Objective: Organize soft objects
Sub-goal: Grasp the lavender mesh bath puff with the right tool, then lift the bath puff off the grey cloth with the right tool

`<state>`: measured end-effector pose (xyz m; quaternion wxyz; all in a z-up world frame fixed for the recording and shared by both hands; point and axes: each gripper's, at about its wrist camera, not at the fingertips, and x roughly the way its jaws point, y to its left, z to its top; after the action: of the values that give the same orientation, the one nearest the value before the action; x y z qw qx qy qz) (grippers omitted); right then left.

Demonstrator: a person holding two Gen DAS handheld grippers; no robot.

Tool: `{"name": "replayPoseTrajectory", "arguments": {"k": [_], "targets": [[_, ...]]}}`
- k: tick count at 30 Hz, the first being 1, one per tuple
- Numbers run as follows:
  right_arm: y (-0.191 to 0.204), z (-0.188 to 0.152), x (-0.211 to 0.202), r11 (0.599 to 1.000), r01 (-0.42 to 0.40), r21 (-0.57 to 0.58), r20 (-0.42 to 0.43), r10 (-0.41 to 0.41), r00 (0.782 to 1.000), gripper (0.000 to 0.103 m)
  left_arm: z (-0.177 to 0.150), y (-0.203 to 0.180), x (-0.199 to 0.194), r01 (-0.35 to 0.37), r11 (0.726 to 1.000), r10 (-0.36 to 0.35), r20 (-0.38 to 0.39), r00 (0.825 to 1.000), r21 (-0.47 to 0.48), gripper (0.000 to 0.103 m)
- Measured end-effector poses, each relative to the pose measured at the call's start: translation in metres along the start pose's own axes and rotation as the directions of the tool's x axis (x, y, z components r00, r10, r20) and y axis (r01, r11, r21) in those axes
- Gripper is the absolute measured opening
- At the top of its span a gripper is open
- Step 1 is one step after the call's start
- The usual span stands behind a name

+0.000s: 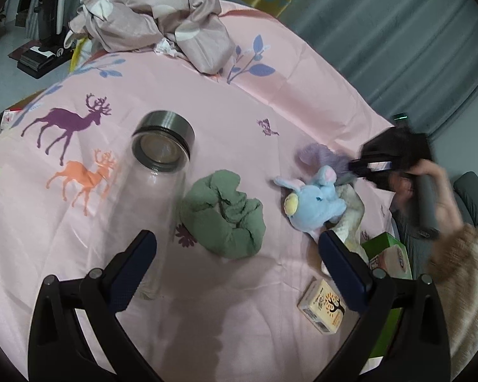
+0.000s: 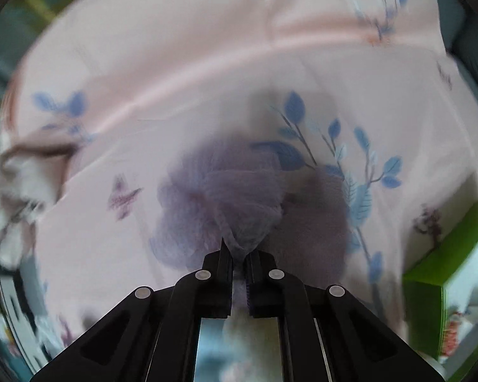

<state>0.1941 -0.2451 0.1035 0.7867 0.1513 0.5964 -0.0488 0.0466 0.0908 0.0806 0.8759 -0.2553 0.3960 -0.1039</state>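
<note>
My left gripper [image 1: 237, 248] is open and empty, hovering above a crumpled green cloth [image 1: 224, 215] on the pink tablecloth [image 1: 239, 111]. A blue plush toy [image 1: 315, 200] lies to its right on a cream cloth [image 1: 350, 219]. My right gripper [image 2: 239, 254] is shut on a fluffy purple soft object [image 2: 226, 197] and holds it over the tablecloth [image 2: 175, 79]. In the left wrist view that gripper [image 1: 360, 167] is at the right, blurred, with the purple object [image 1: 315, 154] hanging from it.
A clear glass bottle with a metal lid [image 1: 157, 172] lies left of the green cloth. A small yellow box [image 1: 323, 308] and a green tissue box [image 1: 388, 254] sit at the right. A heap of pinkish fabric [image 1: 156, 19] lies at the far edge.
</note>
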Motion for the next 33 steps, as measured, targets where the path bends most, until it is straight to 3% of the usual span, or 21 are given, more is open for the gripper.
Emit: {"name": "replayPoseTrajectory", "arguments": {"k": [6,13,15,19,23,25,29,30,33], "targets": [[0.024,-0.046,-0.091,0.976,-0.150,-0.160,0.043,0.159,0.986,0.007,0.003,0.008,-0.010,-0.010,1.000,0.011,0.029,1.000,-0.021,0.101],[0.036,-0.119,-0.127,0.915,-0.290,-0.280,0.011,0.305,0.952,0.007,0.009,0.019,-0.029,0.023,0.997,-0.020,0.038,0.999,-0.075,0.101],[0.035,-0.145,-0.119,0.901,-0.318,-0.295,-0.017,0.328,0.945,0.007,0.008,0.018,-0.036,0.022,0.998,-0.020,0.037,0.999,-0.058,0.101],[0.034,-0.190,-0.080,0.900,-0.313,-0.302,-0.094,0.299,0.950,0.007,-0.001,0.020,-0.044,0.022,1.000,-0.022,0.004,1.000,-0.022,0.101],[0.030,-0.222,-0.022,0.922,-0.250,-0.296,-0.241,0.181,0.953,0.007,-0.012,0.017,-0.042,-0.005,1.000,0.006,-0.053,0.999,0.021,0.100],[0.025,-0.228,-0.012,0.932,-0.238,-0.274,-0.242,0.173,0.955,0.013,-0.017,0.011,-0.042,-0.002,0.999,0.005,-0.070,0.998,0.049,0.100],[0.010,-0.222,-0.033,0.939,-0.268,-0.217,-0.172,0.233,0.957,0.059,-0.026,-0.001,-0.037,0.018,0.996,-0.008,-0.110,0.994,0.092,0.100],[0.006,-0.219,-0.042,0.940,-0.271,-0.206,-0.140,0.246,0.959,0.064,-0.028,-0.002,-0.035,0.021,0.995,-0.009,-0.119,0.993,0.094,0.100],[0.002,-0.208,-0.070,0.941,-0.268,-0.207,-0.052,0.263,0.963,0.064,-0.037,-0.009,-0.024,0.029,0.994,-0.012,-0.161,0.987,0.104,0.097]]}}
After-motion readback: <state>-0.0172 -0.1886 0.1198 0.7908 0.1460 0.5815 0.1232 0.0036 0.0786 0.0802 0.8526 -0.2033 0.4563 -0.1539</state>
